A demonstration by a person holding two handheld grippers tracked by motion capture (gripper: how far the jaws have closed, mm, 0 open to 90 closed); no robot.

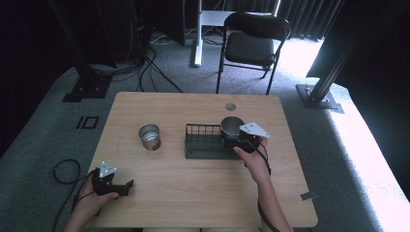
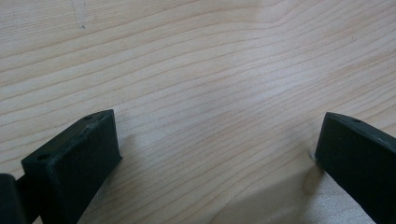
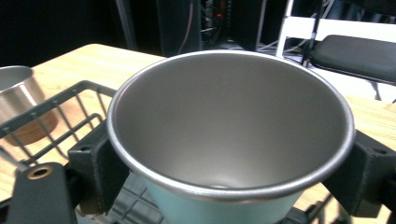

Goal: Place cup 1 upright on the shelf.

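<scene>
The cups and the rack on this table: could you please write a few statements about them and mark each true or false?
1. The right gripper has its jaws on either side of a cup. True.
2. That cup holds liquid. False: its inside looks bare.
3. The second cup stands inside the wire rack. False: it stands on the table, left of the rack.
4. The left gripper is open over bare wood. True.
5. A chair stands beyond the table. True.
</scene>
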